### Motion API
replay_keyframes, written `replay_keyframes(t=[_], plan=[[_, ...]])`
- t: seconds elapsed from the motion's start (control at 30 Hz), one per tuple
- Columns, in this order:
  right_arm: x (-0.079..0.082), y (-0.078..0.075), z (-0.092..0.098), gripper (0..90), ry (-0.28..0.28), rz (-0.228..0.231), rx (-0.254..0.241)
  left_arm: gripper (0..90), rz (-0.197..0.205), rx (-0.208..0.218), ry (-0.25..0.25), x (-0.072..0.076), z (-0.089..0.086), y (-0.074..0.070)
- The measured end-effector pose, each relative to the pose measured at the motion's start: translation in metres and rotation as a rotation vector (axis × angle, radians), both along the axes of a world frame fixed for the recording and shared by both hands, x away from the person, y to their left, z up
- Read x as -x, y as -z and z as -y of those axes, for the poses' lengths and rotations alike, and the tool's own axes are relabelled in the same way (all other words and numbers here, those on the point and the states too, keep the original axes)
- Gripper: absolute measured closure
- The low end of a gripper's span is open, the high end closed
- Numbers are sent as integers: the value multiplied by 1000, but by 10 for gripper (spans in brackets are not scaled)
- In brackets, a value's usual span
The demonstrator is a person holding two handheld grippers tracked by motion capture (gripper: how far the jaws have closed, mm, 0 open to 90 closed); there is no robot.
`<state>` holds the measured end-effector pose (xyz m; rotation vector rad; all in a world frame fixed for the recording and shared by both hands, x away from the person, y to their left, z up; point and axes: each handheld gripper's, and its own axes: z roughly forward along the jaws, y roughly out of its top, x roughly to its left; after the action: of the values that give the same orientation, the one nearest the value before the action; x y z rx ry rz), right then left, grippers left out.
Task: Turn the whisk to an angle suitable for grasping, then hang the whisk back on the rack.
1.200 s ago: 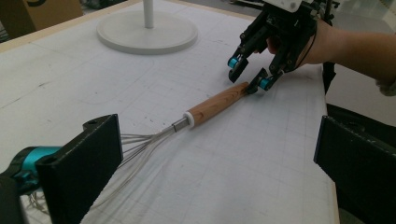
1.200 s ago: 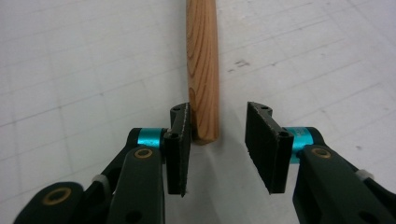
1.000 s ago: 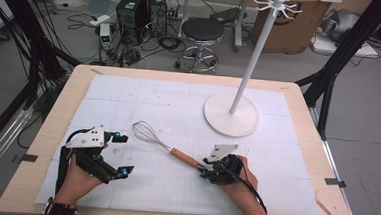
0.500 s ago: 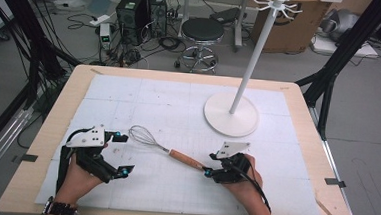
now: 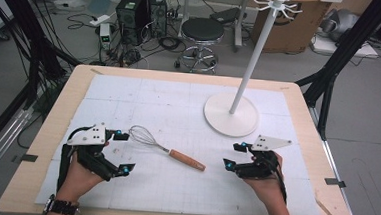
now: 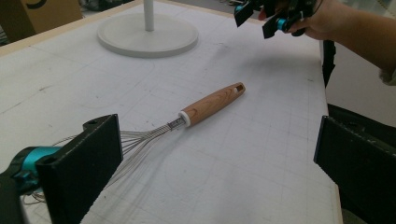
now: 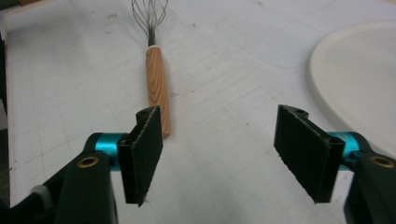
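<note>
The white gridded table mat (image 5: pixel 183 187) carries a white round-based hook stand (image 5: pixel 230 115) beyond the right gripper (image 5: pixel 231 155), whose jaws have just been opening and now stand spread with nothing between them. Ahead of it lies the wire whisk with a wooden handle (image 5: pixel 168 151), flat on the mat, its long axis running between the two grippers: handle end toward the right gripper but clear of it, wire head just beside the left gripper (image 5: pixel 124 152), which is also spread and empty, and nearer.
</note>
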<state>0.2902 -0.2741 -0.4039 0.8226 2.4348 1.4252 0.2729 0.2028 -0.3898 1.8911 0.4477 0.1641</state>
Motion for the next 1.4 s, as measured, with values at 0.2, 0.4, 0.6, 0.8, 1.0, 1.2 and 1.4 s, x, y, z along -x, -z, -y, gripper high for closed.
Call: replay_keyframes(t=[0.2,0.4,0.6,0.8,1.0,1.2,1.4], plan=[[5,-12,17,231,2,44,-32,17,0,0,6,-2,1,0],[8,-22,36,149,7,66,-59,17,0,0,8,-2,1,0],[8,-22,47,12,16,72,-62,17,-2,2,4,-2,1,0],[8,-22,48,2,13,72,-54,17,-4,-1,8,-3,2,1],[8,-21,49,2,25,69,-35,17,-3,0,10,-3,3,1],[9,-21,52,2,42,67,-28,17,-10,-13,17,-6,8,4],[9,-21,52,2,48,72,-13,17,-15,-27,19,-7,12,6]])
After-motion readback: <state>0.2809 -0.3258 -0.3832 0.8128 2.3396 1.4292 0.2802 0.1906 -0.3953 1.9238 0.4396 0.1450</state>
